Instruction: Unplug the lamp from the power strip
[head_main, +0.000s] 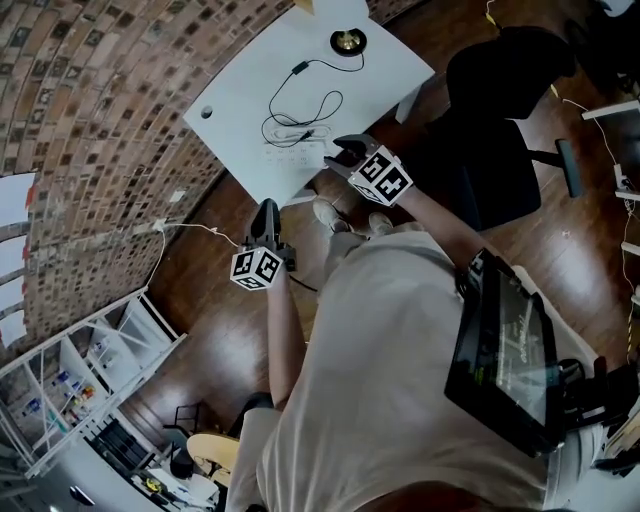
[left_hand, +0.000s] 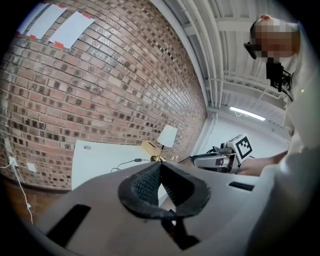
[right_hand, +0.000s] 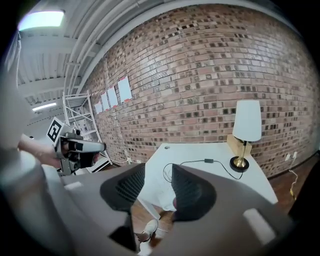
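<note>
The lamp (head_main: 347, 41) stands at the far end of the white table (head_main: 240, 90), seen from above as a brass base. Its black cable (head_main: 300, 100) loops down to the white power strip (head_main: 290, 157) near the table's front edge. My right gripper (head_main: 345, 150) hovers at that edge beside the strip, open and empty. In the right gripper view the gripper (right_hand: 157, 172) looks over the table toward the lamp (right_hand: 247, 122) and cable (right_hand: 200, 162). My left gripper (head_main: 266, 212) is shut on nothing, over the floor short of the table. Its view shows the gripper (left_hand: 159, 169) with pads together and the lamp (left_hand: 167, 136) beyond.
A black office chair (head_main: 490, 120) stands right of the table. A brick wall (head_main: 90, 130) runs along the left with a white cable (head_main: 190, 228) at its foot. A white shelf rack (head_main: 90, 380) is at lower left. The person's shoes (head_main: 330, 215) are under the table's edge.
</note>
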